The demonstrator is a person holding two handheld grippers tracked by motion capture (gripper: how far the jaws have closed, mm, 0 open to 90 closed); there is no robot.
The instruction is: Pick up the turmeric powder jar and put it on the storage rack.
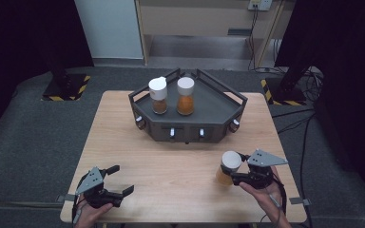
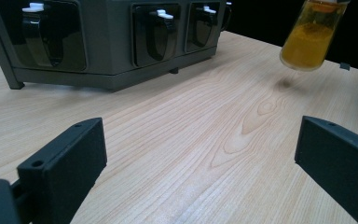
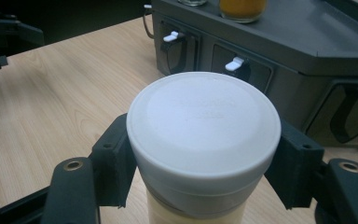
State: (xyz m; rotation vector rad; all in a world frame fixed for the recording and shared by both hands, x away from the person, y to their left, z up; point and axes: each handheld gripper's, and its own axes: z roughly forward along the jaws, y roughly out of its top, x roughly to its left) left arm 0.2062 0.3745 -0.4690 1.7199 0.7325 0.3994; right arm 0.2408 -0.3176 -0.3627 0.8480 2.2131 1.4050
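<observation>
One spice jar (image 1: 229, 167) with a white lid and yellow powder inside is off the table, gripped just under its lid by the right gripper (image 1: 237, 176), whose two black jaws press against opposite sides of the jar; in the left gripper view the jar's glass bottom (image 2: 306, 43) hangs tilted above the wood with a small shadow beneath it. It sits over the near right part of the wooden table (image 1: 171, 161), in front of the dark rack (image 1: 209, 107) and well apart from it. The person's right hand (image 1: 266, 197) holds that gripper from below. Across the table, at the near left corner, the left gripper (image 1: 121, 179) rests low over the wood with its jaws spread wide and nothing between them, held by the left hand (image 1: 92, 211). Farther back, the rack stands at the middle of the table's far half, with small white-tipped hooks along its front face. On its top shelf two more jars stand upright side by side: a brown-filled jar (image 1: 158, 95) on the left and an orange-filled jar (image 1: 186, 96) on the right, both with white lids.
</observation>
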